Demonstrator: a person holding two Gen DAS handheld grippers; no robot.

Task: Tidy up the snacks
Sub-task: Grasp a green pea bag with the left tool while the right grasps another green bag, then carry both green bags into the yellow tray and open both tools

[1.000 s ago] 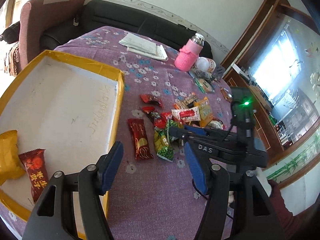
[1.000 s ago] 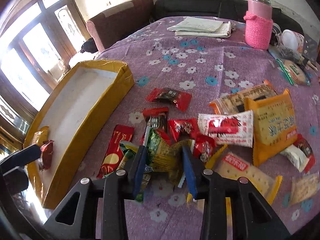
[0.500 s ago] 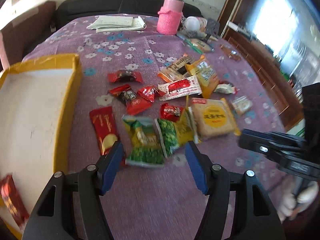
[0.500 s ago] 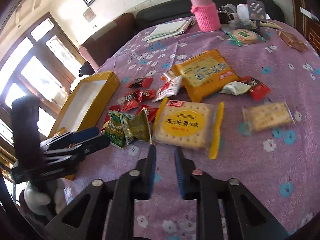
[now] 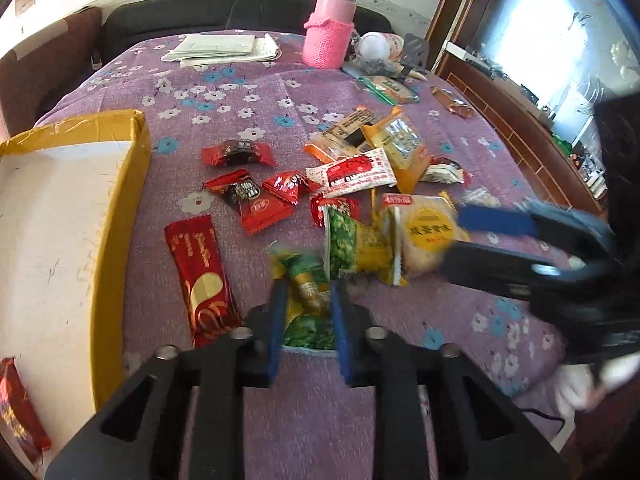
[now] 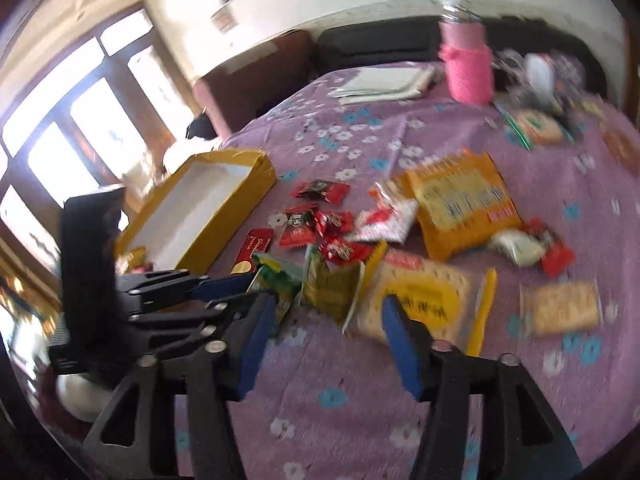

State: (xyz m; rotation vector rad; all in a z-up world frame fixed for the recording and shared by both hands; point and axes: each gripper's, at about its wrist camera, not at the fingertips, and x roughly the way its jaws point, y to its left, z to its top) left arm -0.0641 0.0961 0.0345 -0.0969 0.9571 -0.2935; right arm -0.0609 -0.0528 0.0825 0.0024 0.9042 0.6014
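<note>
Several snack packets lie on a purple flowered tablecloth [image 5: 248, 92]. My left gripper [image 5: 306, 320] is shut on a green and yellow pea packet [image 5: 308, 300] at the near edge of the pile. A second green and yellow packet [image 5: 356, 244] and a yellow cracker pack [image 5: 428, 232] lie just beyond. A yellow box with a white floor [image 5: 120, 208] stands at the left, with a red packet [image 5: 16, 408] in its near corner. My right gripper [image 6: 328, 332] is open and empty, close in front of the cracker pack [image 6: 420, 300]. It also shows in the left wrist view [image 5: 480, 236].
A long red packet [image 5: 200, 276] lies beside the box. Small red packets [image 5: 260, 200], a white and red packet [image 5: 352, 172] and an orange bag [image 5: 400, 148] fill the middle. A pink bottle [image 5: 330, 28] and papers [image 5: 224, 48] stand at the back. A sofa lies behind.
My left gripper has closed onto the green and yellow pea packet. My right gripper has opened wide and moved toward the cracker pack.
</note>
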